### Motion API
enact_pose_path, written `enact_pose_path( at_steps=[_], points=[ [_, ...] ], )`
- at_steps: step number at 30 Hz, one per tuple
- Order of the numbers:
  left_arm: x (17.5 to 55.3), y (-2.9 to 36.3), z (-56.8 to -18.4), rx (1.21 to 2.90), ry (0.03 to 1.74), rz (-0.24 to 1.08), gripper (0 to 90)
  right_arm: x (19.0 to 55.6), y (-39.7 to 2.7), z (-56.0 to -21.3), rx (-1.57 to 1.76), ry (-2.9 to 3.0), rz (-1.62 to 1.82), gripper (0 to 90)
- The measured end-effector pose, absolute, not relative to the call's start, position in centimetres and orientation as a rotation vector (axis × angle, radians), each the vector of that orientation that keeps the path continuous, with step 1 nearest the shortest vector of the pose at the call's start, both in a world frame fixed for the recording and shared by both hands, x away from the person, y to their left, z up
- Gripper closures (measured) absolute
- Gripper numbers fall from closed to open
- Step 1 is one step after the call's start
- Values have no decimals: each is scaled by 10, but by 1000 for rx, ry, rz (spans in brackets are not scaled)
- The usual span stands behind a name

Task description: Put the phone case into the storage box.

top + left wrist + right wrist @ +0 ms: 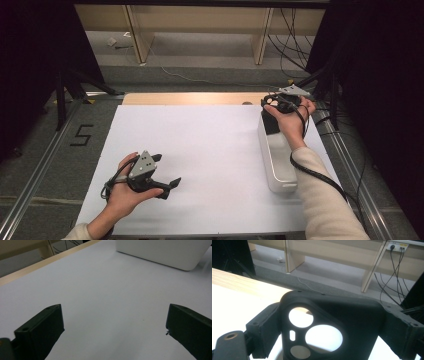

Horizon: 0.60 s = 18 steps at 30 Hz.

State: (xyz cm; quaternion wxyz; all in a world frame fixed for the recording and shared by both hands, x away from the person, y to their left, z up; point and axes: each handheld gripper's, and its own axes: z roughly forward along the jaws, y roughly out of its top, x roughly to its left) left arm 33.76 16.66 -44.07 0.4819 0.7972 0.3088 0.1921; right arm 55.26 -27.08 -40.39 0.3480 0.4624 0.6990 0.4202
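My right gripper (281, 104) is at the far right of the table, over the far end of a long white bin (284, 185). It is shut on a black phone case (352, 315) with round camera cut-outs, which spans the gap between both jaws. In the high view the case (271, 123) hangs down from the gripper into the bin's far end. At the near left, my left gripper (166, 171) rests low over the white sheet. Its jaws stand wide apart with nothing between them (114, 308). The bin's side wall (162, 252) lies ahead of it.
A white sheet (200, 150) covers the table, with a wooden strip (190, 98) showing along its far edge. Beyond that are pale shelf legs (137, 35) and loose cables (292, 45). A "5" mark (81, 135) is on the grey floor at the left.
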Motion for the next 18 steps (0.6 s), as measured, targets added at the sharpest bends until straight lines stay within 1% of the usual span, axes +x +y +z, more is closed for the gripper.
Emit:
enact_pose_path(
  at_steps=[3, 9, 18],
  points=[
    [338, 167, -441, 1943, 753, 469, 10, 552, -270, -403, 1195, 1808, 1075, 120],
    [338, 167, -440, 1942, 753, 471, 10, 551, -270, -400, 1173, 1788, 1074, 54],
    [338, 167, -440, 1942, 752, 471, 10, 551, -270, -397, 1155, 1769, 1102, 12]
  ],
)
